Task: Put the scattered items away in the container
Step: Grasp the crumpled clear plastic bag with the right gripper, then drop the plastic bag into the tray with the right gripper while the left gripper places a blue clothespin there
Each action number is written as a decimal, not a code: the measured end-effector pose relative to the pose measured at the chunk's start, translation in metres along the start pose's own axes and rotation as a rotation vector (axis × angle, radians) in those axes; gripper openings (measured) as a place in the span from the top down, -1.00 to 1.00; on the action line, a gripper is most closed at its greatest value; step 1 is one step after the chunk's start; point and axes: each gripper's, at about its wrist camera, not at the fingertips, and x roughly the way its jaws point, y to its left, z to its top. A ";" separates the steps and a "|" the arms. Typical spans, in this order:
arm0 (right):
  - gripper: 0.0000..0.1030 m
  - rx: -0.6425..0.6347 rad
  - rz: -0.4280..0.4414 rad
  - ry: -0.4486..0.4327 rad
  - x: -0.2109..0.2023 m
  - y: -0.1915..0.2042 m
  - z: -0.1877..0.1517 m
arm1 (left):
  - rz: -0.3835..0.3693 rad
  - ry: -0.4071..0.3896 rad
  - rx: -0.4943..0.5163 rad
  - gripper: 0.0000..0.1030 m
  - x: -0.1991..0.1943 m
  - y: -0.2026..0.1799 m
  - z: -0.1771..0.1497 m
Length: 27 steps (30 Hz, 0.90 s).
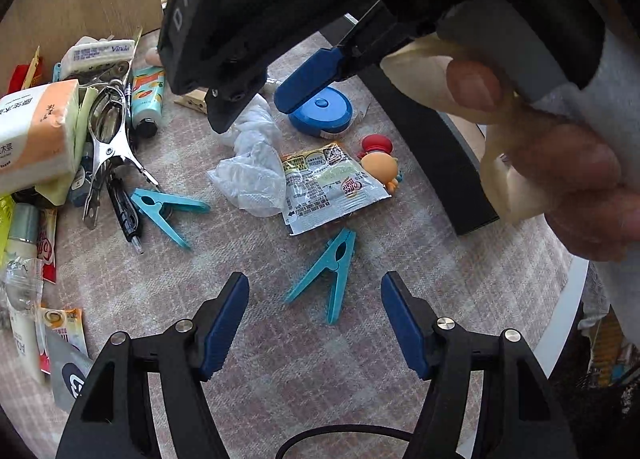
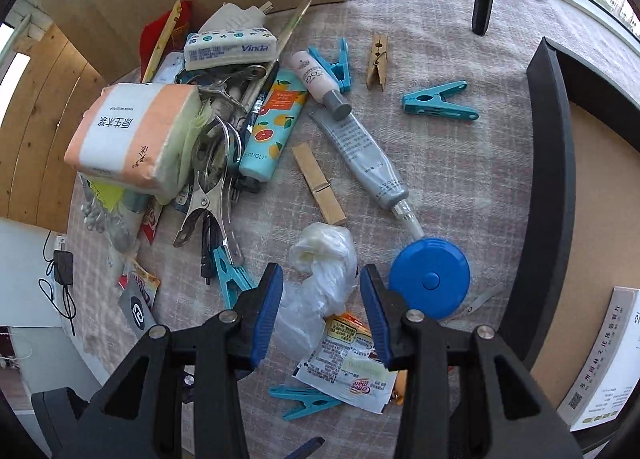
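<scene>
Left gripper [image 1: 315, 317] released, tilted steeply down over bare worktop [image 1: 460, 279] beside a teal clothespin [image 1: 329, 276]. Right gripper [image 2: 321, 313] parted, ungrasping, straddling crumpled plastic [image 2: 320, 263]; black container wall [image 2: 548, 179] to its right.

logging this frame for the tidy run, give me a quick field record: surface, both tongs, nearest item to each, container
surface: checked cloth, cluttered
left tongs: open, empty, above the cloth
nearest to left tongs: teal clothes peg
right tongs: open, empty
nearest to right tongs: crumpled clear plastic bag between the tips, no pressing visible
beside it: blue round tape measure, creamer sachet
container: black-rimmed tray at right edge
pile: tissue pack, metal clips
</scene>
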 end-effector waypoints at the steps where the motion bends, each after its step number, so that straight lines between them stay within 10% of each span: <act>1: 0.22 -0.001 -0.010 0.007 0.003 0.000 0.001 | -0.004 -0.001 -0.002 -0.21 0.001 0.000 0.000; 8: 0.40 0.036 0.019 0.058 0.018 -0.003 0.001 | -0.016 -0.015 0.012 -0.03 0.004 -0.005 -0.004; 14: 0.44 0.045 0.014 0.048 0.005 -0.013 -0.001 | -0.013 -0.010 0.000 0.56 0.000 -0.007 -0.010; 27: 0.44 0.105 0.031 -0.102 -0.073 -0.054 -0.011 | -0.003 -0.031 -0.025 0.68 -0.028 -0.015 -0.013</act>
